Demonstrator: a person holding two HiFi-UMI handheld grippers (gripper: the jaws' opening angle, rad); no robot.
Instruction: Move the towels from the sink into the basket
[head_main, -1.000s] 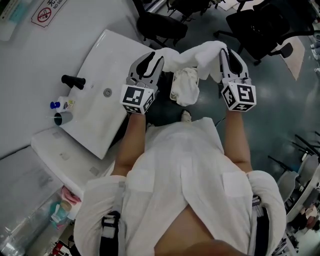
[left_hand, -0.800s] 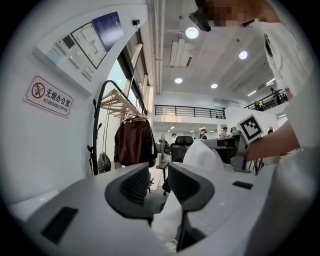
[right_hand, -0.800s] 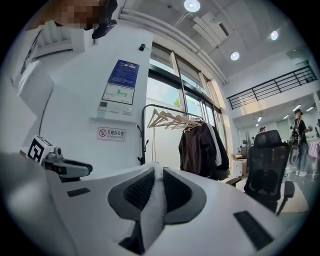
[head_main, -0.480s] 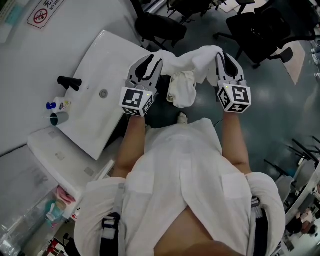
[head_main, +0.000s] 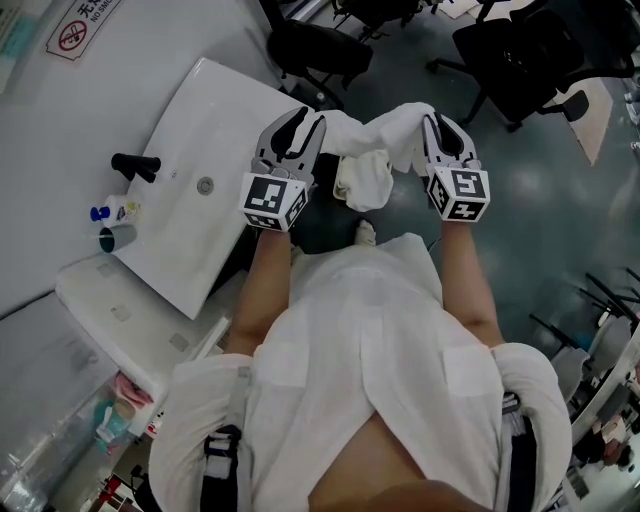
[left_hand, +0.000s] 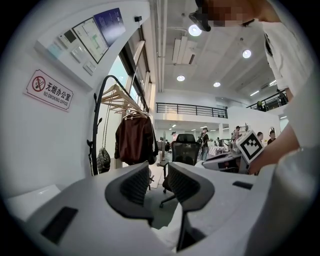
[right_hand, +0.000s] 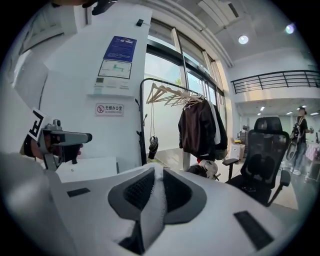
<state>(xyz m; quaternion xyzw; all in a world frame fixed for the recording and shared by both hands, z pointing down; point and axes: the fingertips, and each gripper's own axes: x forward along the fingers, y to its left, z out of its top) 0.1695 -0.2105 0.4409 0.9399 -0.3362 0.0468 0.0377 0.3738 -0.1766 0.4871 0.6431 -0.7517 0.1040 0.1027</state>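
Forearms reach forward from a white shirt (head_main: 370, 340) at the bottom of the head view, each hand carrying a claw with a marker cube at its back. The right claw (head_main: 437, 122) is pinching a white towel (head_main: 385, 130): in the right gripper view the cloth (right_hand: 155, 200) runs up between the two dark pads, which press on it from both sides at the right claw (right_hand: 157, 175). The left claw (head_main: 305, 125) stands spread; in the left gripper view its pads are apart with open room visible through the gap at the left claw (left_hand: 159, 175), and a bit of white cloth (left_hand: 170, 230) shows low down near the base, not pressed by the pads. The towel stretches between the two claws in the air above the dark floor, just beside the corner of the sink (head_main: 200, 130), with a bunched part sagging below the middle. A black faucet (head_main: 135, 165) sits at the sink's left edge, small bottles (head_main: 110, 225) just beside it. Farther off stand black office chairs (head_main: 320, 50) and a wall sign (head_main: 72, 35).
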